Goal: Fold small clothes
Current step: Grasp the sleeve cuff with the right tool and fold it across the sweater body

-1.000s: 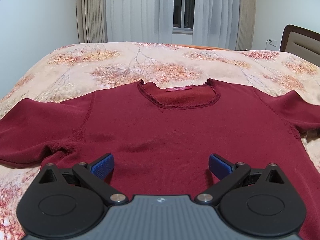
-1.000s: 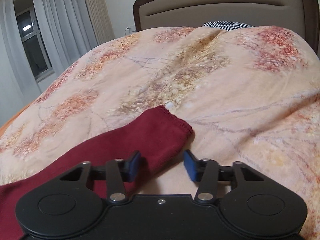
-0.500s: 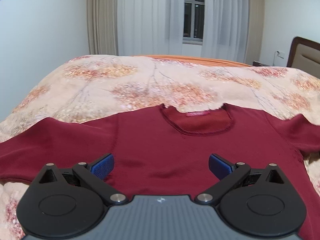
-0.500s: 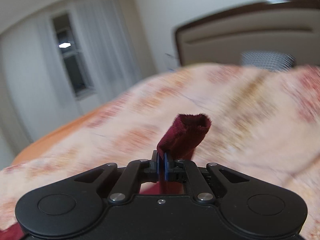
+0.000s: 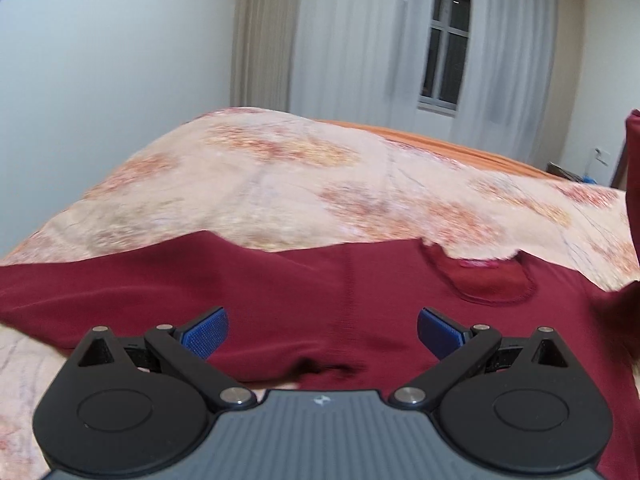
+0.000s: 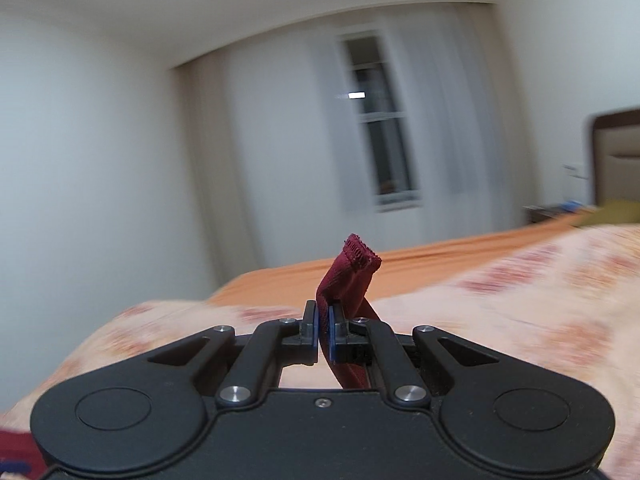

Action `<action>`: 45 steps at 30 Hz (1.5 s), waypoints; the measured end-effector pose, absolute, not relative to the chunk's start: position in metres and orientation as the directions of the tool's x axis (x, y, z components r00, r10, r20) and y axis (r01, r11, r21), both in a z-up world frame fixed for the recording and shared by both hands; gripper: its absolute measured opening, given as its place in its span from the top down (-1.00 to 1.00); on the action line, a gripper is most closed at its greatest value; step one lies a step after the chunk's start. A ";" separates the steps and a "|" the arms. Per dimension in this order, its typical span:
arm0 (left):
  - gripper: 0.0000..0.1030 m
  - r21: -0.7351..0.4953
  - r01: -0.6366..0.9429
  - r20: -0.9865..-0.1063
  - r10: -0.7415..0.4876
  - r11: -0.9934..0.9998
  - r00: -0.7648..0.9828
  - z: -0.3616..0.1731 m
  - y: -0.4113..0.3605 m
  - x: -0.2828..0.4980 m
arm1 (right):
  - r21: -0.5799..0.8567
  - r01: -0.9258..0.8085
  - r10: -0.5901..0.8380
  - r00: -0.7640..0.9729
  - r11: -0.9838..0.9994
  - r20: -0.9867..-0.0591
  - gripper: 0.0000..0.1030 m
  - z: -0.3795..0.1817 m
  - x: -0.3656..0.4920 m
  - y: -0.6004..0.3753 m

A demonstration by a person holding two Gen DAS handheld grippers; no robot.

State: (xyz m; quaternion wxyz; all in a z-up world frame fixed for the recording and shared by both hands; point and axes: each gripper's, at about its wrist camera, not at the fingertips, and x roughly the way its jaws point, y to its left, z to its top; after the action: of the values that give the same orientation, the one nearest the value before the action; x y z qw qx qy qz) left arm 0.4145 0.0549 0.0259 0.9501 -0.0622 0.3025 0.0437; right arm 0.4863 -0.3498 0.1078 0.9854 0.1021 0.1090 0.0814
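Observation:
A dark red knit top (image 5: 304, 292) lies spread on the bed, its neckline (image 5: 480, 280) toward the far side and one sleeve stretching left. My left gripper (image 5: 322, 334) hovers open over the top's body near that sleeve, with nothing between its blue pads. In the right wrist view my right gripper (image 6: 323, 326) is shut on the other sleeve's cuff (image 6: 356, 270), which sticks up above the pads, lifted off the bed. A strip of that raised sleeve (image 5: 632, 168) shows at the right edge of the left wrist view.
The bed carries a peach floral quilt (image 5: 280, 184) over an orange sheet (image 6: 420, 256). Curtains and a window (image 5: 444, 64) stand behind it, with a white wall on the left. A brown headboard (image 6: 616, 152) is at the right.
My right gripper closed on the sleeve cuff and lifted it off the quilt, swinging from the headboard toward the window. The left gripper rose and shifted left over the top, staying open.

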 end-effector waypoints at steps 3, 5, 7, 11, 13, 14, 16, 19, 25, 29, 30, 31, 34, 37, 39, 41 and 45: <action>-0.99 -0.108 -0.165 -0.586 0.072 0.980 0.807 0.026 0.077 0.413 | 0.170 -0.251 0.284 0.935 0.953 -0.212 0.92 0.106 0.488 -0.298; -0.99 -0.117 -0.202 -0.581 0.098 0.972 0.808 0.026 0.092 0.412 | 0.143 -0.315 0.341 0.912 0.938 -0.227 0.92 0.100 0.487 -0.266; -0.99 -0.129 -0.236 -0.578 0.121 0.963 0.807 0.027 0.106 0.411 | 0.115 -0.372 0.389 0.887 0.921 -0.248 0.92 0.090 0.483 -0.235; -0.99 -0.149 -0.285 -0.572 0.152 0.947 0.806 0.026 0.128 0.408 | 0.050 -0.455 0.447 0.839 0.889 -0.310 0.92 0.063 0.479 -0.180; -0.99 -0.149 -0.298 -0.571 0.164 0.943 0.804 0.025 0.134 0.407 | 0.015 -0.485 0.460 0.818 0.874 -0.345 0.92 0.047 0.474 -0.150; -0.99 -0.146 -0.301 -0.573 0.168 0.942 0.802 0.024 0.136 0.407 | 0.001 -0.499 0.466 0.808 0.867 -0.361 0.92 0.039 0.471 -0.137; -0.99 -0.137 -0.306 -0.580 0.174 0.942 0.796 0.021 0.139 0.407 | -0.018 -0.523 0.475 0.787 0.852 -0.393 0.92 0.021 0.470 -0.120; -0.99 -0.129 -0.313 -0.588 0.182 0.941 0.789 0.016 0.142 0.407 | -0.048 -0.556 0.484 0.759 0.830 -0.436 0.92 -0.004 0.473 -0.098; -0.99 -0.129 -0.324 -0.603 0.185 0.937 0.776 0.007 0.145 0.410 | -0.093 -0.599 0.489 0.724 0.795 -0.485 0.92 -0.035 0.471 -0.071; -0.99 -0.140 -0.321 -0.595 0.179 0.937 0.784 0.005 0.145 0.413 | -0.125 -0.627 0.491 0.705 0.769 -0.512 0.92 -0.050 0.468 -0.060; -0.99 -0.147 -0.318 -0.592 0.175 0.937 0.787 0.005 0.144 0.414 | -0.136 -0.634 0.492 0.701 0.761 -0.517 0.91 -0.053 0.467 -0.058; -0.99 -0.154 -0.316 -0.588 0.170 0.936 0.790 0.005 0.143 0.416 | -0.147 -0.645 0.494 0.694 0.750 -0.524 0.91 -0.055 0.466 -0.056; -0.99 -0.190 -0.298 -0.571 0.142 0.935 0.809 0.006 0.138 0.421 | -0.152 -0.675 0.507 0.666 0.722 -0.547 0.74 -0.060 0.463 -0.053; -0.99 -0.218 -0.269 -0.549 0.110 0.938 0.829 0.007 0.129 0.429 | -0.132 -0.697 0.530 0.641 0.705 -0.555 0.50 -0.057 0.457 -0.061; -0.99 -0.226 -0.244 -0.533 0.090 0.943 0.842 0.005 0.120 0.436 | -0.118 -0.696 0.535 0.638 0.708 -0.554 0.03 -0.052 0.452 -0.074; -0.99 -0.225 -0.214 -0.523 0.068 0.951 0.850 0.001 0.108 0.444 | -0.099 -0.686 0.538 0.644 0.721 -0.543 -0.32 -0.046 0.446 -0.094; -0.99 -0.241 -0.156 -0.530 0.005 0.958 0.848 -0.013 0.085 0.462 | -0.085 -0.623 0.496 0.690 0.777 -0.527 -0.73 -0.035 0.436 -0.148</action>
State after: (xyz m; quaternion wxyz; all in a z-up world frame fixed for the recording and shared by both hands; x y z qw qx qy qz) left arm 0.4617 0.0852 -0.0128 0.9511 -0.1390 0.2725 0.0424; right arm 0.4365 -0.1485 -0.0352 0.9101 -0.1298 0.2458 0.3073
